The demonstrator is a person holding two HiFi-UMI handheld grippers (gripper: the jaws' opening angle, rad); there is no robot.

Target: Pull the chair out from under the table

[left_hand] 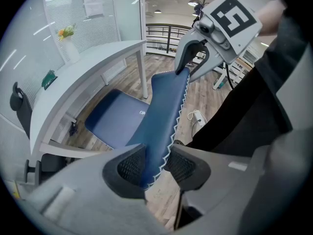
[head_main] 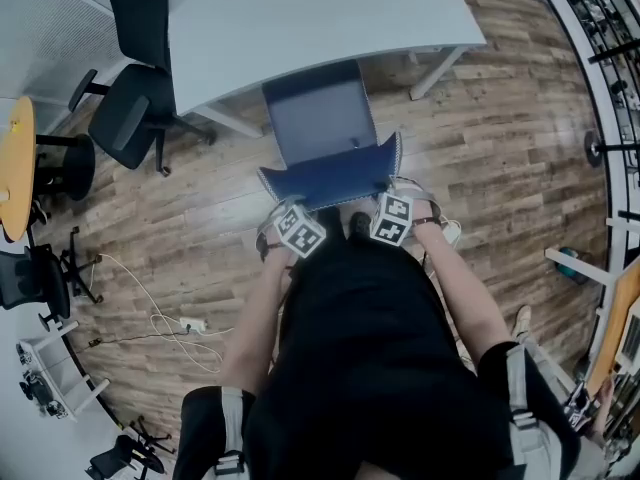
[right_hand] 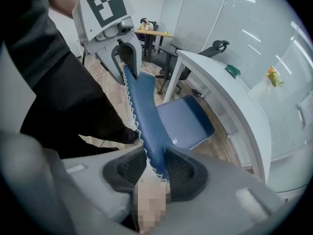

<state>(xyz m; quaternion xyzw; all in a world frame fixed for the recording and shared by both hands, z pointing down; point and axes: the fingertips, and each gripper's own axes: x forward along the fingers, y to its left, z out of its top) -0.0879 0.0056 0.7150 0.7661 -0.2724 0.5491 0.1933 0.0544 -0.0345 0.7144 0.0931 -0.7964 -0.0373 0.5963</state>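
Together, left gripper (left_hand: 154, 163) and right gripper (right_hand: 156, 167) clamp the backrest of the blue chair (head_main: 322, 126), its seat partly under the white table (head_main: 300, 18).

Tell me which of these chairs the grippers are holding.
The blue chair at the white table: left gripper and right gripper both clamp its backrest. The black office chairs stand off to the side, untouched.

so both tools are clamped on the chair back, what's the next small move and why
Probably draw the backrest straight toward the person, both tools together. The left tool and right tool are each shut on its top edge, and the seat has its far edge at the table rim.
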